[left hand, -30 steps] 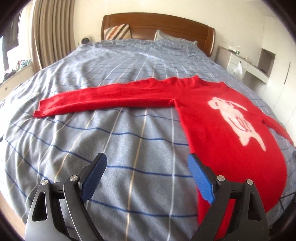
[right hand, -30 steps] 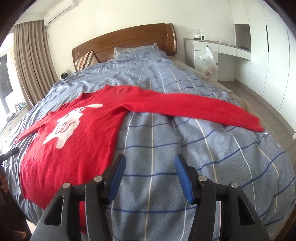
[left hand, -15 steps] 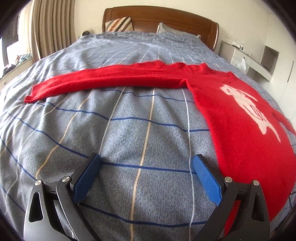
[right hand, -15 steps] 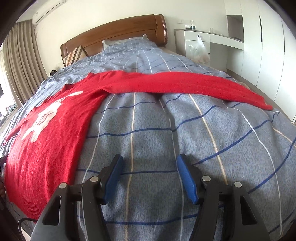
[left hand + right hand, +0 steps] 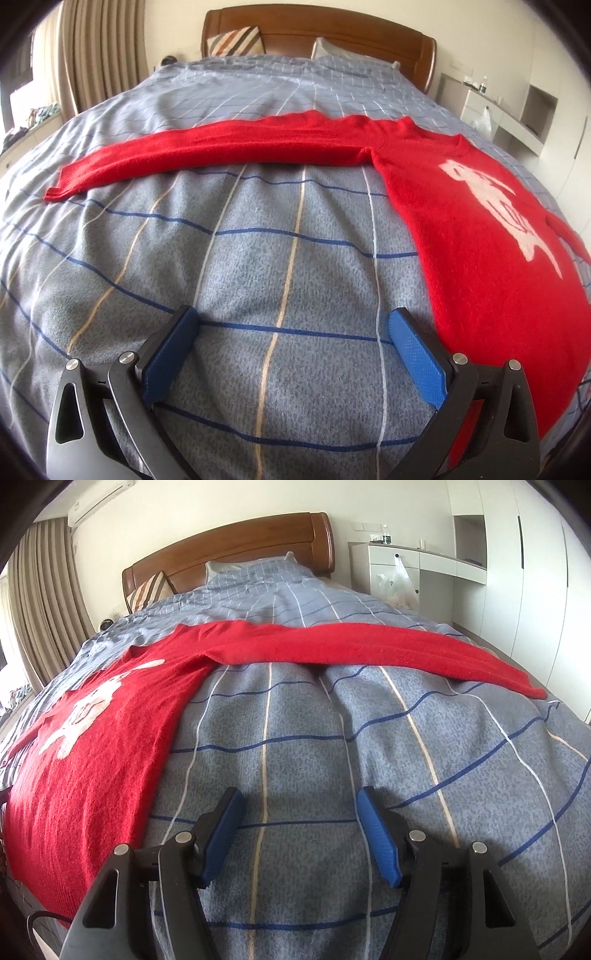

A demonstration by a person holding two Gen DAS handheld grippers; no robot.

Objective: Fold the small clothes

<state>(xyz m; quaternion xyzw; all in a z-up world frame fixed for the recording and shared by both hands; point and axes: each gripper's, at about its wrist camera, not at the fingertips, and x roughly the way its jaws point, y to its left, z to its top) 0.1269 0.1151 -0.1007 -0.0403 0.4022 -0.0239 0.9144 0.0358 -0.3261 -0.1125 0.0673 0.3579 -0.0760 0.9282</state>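
A red sweater (image 5: 461,221) with a white animal print lies flat on the bed. In the left wrist view its left sleeve (image 5: 207,155) stretches out to the left. In the right wrist view the sweater body (image 5: 99,738) is at the left and the other sleeve (image 5: 369,646) runs to the right. My left gripper (image 5: 291,325) is open and empty, low over the bedspread, just left of the sweater's side edge. My right gripper (image 5: 299,805) is open and empty, low over the bedspread to the right of the sweater body.
The grey-blue checked bedspread (image 5: 221,258) covers the bed. A wooden headboard (image 5: 314,33) and pillows stand at the far end. Curtains (image 5: 92,62) hang on the left. A white desk with a plastic bag (image 5: 399,583) and wardrobes stand on the right.
Both grippers have dropped lower and moved forward over the bedspread toward the sleeves. Both stay open and empty. The sweater has not moved.
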